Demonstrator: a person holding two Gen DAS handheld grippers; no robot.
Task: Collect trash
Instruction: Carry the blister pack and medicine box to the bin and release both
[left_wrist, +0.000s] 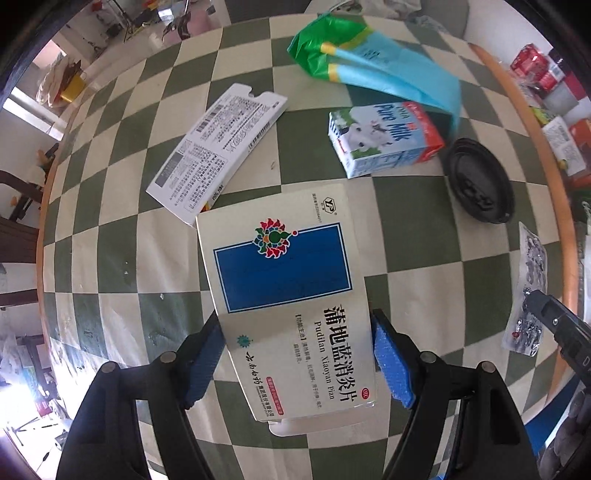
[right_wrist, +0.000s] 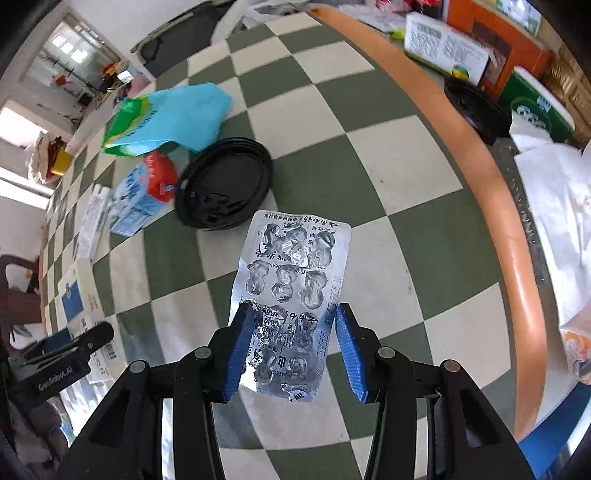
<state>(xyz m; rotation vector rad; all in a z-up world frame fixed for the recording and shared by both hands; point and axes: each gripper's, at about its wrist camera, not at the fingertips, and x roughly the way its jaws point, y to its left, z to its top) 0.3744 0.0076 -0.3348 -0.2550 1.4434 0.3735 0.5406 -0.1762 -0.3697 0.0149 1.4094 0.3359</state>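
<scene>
My left gripper (left_wrist: 297, 354) is shut on a white and blue medicine box (left_wrist: 284, 284), its blue pads pressed on the box's two long edges above the checkered table. My right gripper (right_wrist: 291, 350) straddles an empty silver blister pack (right_wrist: 295, 291); the left pad touches its edge, and a small gap shows at the right pad. The same blister pack (left_wrist: 528, 291) and the right gripper's tip show at the right in the left wrist view. Other trash on the table: a Pure Milk carton (left_wrist: 384, 136), a black plastic lid (left_wrist: 480, 181), a flat white box (left_wrist: 218, 147), a blue-green bag (left_wrist: 369, 55).
The round table (right_wrist: 406, 155) has an orange rim (right_wrist: 517, 236) close on the right. Beyond the rim stand boxes (right_wrist: 443, 48), a second black lid (right_wrist: 476, 107) and white bags (right_wrist: 554, 206). A dark chair (left_wrist: 14, 206) stands at the left.
</scene>
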